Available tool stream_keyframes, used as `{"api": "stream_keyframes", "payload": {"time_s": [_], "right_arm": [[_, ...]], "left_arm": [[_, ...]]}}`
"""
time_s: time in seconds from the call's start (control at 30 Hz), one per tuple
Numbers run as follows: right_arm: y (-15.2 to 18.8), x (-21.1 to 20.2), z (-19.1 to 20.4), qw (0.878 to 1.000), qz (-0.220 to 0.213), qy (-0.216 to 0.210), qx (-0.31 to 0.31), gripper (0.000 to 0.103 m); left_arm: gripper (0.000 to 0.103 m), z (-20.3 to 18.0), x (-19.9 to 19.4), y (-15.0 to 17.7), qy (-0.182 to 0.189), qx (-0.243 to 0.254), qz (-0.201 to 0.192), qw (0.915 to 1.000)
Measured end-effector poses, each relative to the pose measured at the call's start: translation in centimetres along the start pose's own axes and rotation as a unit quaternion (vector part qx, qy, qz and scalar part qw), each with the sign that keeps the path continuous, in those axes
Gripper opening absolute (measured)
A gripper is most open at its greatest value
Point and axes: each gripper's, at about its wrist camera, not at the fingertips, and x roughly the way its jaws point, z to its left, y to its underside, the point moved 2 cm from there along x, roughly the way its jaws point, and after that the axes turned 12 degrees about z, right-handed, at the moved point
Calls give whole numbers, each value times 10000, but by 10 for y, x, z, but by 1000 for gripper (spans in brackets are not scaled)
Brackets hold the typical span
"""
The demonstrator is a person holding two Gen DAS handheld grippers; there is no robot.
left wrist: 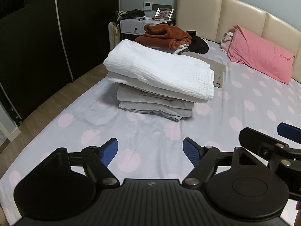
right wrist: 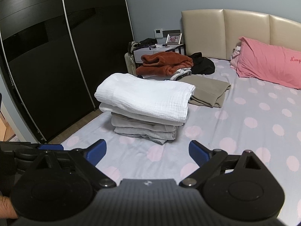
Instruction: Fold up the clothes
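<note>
A stack of folded clothes [left wrist: 160, 86] [right wrist: 144, 111] sits on the bed, topped by a white crinkled piece [left wrist: 160, 71] [right wrist: 144, 96]. Behind it lies a folded beige garment [left wrist: 216, 69] [right wrist: 208, 92]. Further back is an unfolded heap with a rust-brown fleece [left wrist: 163, 35] [right wrist: 165, 64] and a black garment [left wrist: 198, 44] [right wrist: 204, 65]. My left gripper [left wrist: 150, 152] hovers open over the sheet in front of the stack, nothing between its blue pads. My right gripper [right wrist: 147, 153] is also open and empty, just right of the left one; its side shows in the left wrist view [left wrist: 278, 143].
The bed has a lilac sheet with pink dots [left wrist: 244, 113] [right wrist: 254, 122], a pink pillow [left wrist: 261, 58] [right wrist: 269, 64] and a beige headboard [left wrist: 225, 13] [right wrist: 225, 32]. A white nightstand [left wrist: 135, 26] [right wrist: 150, 51] stands beside it. Dark wardrobe doors [left wrist: 33, 47] [right wrist: 47, 66] line the left, past a strip of wood floor [left wrist: 37, 113].
</note>
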Motion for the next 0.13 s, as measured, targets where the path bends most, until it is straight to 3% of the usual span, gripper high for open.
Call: {"api": "stream_keyframes", "payload": {"time_s": [0.13], "right_arm": [[1, 5, 1, 10000, 30, -18, 19, 96]], "left_arm": [[76, -1, -2, 0, -155, 46, -132, 9998]]}}
